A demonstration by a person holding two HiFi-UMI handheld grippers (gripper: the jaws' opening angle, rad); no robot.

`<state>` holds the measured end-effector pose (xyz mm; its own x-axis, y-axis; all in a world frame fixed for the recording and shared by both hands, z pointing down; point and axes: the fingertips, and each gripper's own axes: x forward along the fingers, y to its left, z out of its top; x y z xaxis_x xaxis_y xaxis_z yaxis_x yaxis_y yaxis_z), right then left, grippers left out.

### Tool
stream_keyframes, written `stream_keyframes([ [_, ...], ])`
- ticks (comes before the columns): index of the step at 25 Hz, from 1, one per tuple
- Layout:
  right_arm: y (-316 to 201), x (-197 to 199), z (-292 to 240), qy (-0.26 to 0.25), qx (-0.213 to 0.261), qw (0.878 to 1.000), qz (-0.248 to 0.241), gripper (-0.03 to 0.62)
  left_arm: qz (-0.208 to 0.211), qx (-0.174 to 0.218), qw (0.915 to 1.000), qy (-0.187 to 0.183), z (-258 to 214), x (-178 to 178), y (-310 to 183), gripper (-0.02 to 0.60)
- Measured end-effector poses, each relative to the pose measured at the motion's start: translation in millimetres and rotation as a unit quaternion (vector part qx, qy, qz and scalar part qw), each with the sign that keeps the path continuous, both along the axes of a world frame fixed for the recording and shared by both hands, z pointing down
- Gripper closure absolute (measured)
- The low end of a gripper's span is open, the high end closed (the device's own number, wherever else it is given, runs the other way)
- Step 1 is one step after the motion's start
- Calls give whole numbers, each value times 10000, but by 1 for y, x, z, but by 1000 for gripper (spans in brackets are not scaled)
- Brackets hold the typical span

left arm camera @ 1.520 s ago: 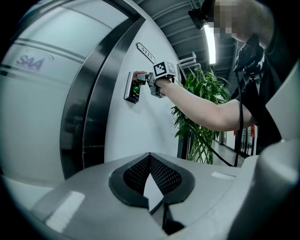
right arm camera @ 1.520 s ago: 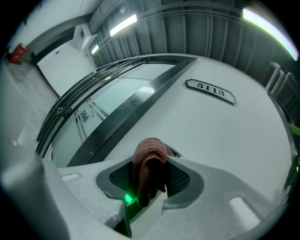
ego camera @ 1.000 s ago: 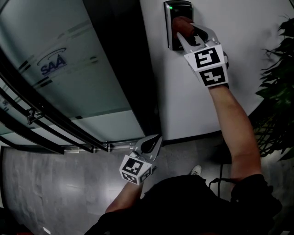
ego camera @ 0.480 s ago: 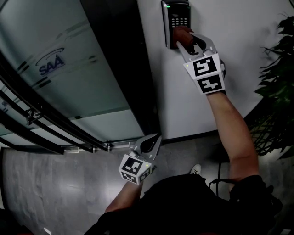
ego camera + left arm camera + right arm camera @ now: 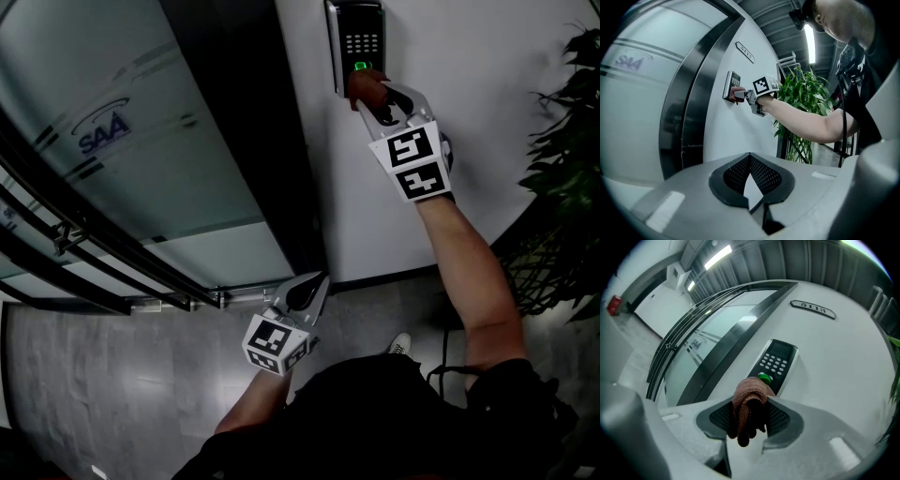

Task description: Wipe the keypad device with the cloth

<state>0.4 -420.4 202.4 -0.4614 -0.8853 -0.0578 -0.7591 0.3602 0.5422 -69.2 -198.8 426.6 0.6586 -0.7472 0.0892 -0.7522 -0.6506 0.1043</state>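
Our right tongs (image 5: 367, 92) are clamped on a reddish-brown, bunched cloth (image 5: 364, 82), which fills the gap between the jaws in the right gripper view and droops below them. The cloth is pressed against the lower end of the dark, upright keypad device (image 5: 356, 33), which is fixed to the white wall (image 5: 497, 66) at the upper middle of the head view. It sits just beside the green light (image 5: 360, 67). The device's long axis runs up and down the wall, so the pale keys lie straight beyond the cloth, toward the top of the frame. We judge the next stroke should run along that axis. Our left tongs (image 5: 307, 295) hang at the lower middle of the frame, well apart from the device. Their jaws are closed tip to tip with nothing between them, so the right is plainly the nearer one.
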Motion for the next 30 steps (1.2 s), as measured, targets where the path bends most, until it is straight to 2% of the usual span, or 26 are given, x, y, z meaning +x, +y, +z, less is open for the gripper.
stream_keyframes([
  [30, 2, 4, 57, 119, -727, 9973, 73, 448, 110, 79, 9999, -7, -5, 0, 15, 566],
])
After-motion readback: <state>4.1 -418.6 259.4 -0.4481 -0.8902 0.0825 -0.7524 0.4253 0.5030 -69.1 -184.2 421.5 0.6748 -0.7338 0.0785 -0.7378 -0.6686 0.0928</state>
